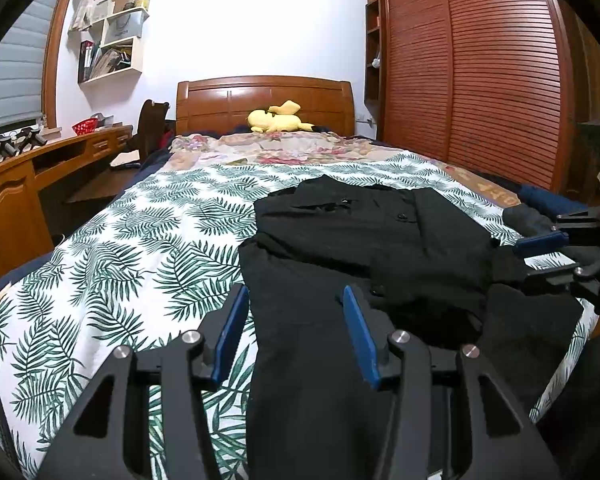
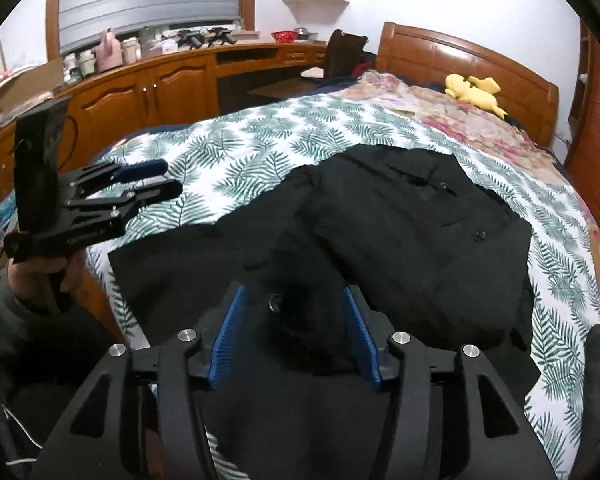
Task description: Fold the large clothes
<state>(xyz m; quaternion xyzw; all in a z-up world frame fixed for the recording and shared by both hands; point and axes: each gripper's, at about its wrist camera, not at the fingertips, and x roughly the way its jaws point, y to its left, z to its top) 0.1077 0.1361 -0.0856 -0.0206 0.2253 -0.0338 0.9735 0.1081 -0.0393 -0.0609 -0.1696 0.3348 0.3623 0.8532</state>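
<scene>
A large black coat lies spread on the bed with the palm-leaf sheet; it also shows in the right wrist view. My left gripper is open, hovering over the coat's near left edge, holding nothing. It shows in the right wrist view at the left, above the sheet. My right gripper is open, with black fabric and a button between its jaws. It shows in the left wrist view at the right edge of the coat.
A yellow plush toy lies by the wooden headboard. A wooden desk and chair stand left of the bed. A slatted wardrobe stands on the right.
</scene>
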